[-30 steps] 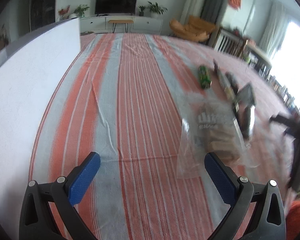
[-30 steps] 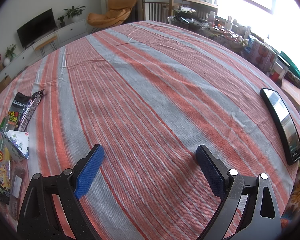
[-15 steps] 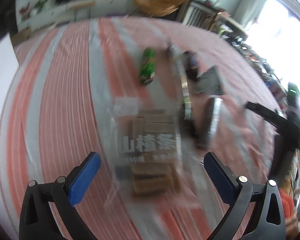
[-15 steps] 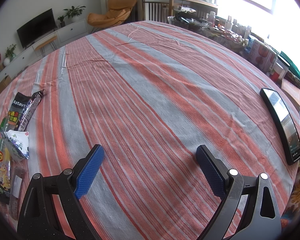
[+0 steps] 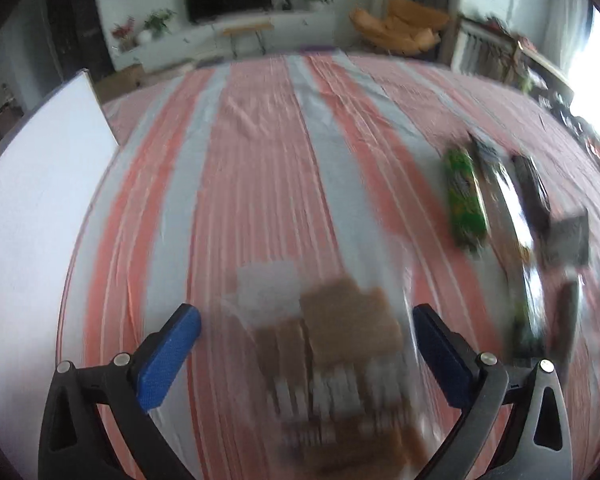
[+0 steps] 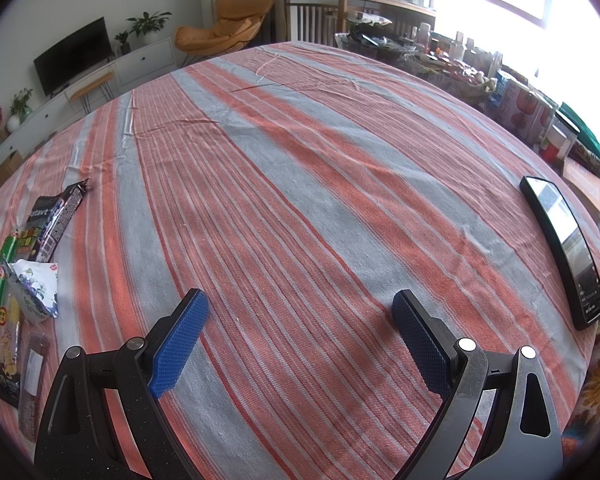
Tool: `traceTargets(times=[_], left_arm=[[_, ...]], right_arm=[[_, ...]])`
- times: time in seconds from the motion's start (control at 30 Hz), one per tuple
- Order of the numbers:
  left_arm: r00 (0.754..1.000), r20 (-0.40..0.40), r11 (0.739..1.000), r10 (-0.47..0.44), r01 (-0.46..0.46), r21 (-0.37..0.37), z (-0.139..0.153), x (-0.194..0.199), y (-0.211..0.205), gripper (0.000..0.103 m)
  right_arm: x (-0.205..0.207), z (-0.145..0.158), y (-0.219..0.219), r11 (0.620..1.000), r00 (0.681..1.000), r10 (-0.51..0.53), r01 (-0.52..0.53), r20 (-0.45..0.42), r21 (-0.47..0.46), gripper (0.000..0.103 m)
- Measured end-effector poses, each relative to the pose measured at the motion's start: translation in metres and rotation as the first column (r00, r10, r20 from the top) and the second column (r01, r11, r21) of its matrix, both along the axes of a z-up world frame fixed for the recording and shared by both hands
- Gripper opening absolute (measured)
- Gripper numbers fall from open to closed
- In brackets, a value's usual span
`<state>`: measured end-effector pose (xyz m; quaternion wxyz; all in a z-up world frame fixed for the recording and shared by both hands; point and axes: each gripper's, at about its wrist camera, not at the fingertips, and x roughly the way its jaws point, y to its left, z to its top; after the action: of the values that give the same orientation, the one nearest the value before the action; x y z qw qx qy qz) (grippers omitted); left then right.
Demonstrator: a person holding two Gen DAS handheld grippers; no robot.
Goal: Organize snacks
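Observation:
In the blurred left wrist view my left gripper (image 5: 306, 318) is open, with a clear bag of brown snack bars (image 5: 340, 364) lying between its blue fingers on the striped cloth. A green packet (image 5: 462, 198) and several dark packets (image 5: 532, 192) lie in a row to the right. My right gripper (image 6: 300, 302) is open and empty above bare cloth. In its view the snack row sits at the far left: a dark packet (image 6: 54, 216), a green one (image 6: 2, 280) and a white floral one (image 6: 34, 286).
A white board (image 5: 32, 208) stands along the left edge of the table. A black phone (image 6: 564, 244) lies near the table's right edge. Cluttered shelves (image 6: 440, 60) and boxes stand beyond the far right side.
My left gripper has swung from the left part of the table over to the clear bag, which now sits between its fingers. The right gripper has not moved.

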<state>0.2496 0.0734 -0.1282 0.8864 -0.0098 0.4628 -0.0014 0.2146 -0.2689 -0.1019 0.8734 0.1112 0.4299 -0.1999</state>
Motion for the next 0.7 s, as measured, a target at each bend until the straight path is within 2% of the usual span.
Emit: traceTargets(times=[0.7], left_arm=[[1.0, 0.012, 1.0, 0.0, 0.0, 0.0, -0.002, 0.0012, 0.0022, 0.103]], right_arm=[[0.0001, -0.0002, 0.0003, 1.0, 1.0, 0.0, 0.0, 0.0, 0.0, 0.095]])
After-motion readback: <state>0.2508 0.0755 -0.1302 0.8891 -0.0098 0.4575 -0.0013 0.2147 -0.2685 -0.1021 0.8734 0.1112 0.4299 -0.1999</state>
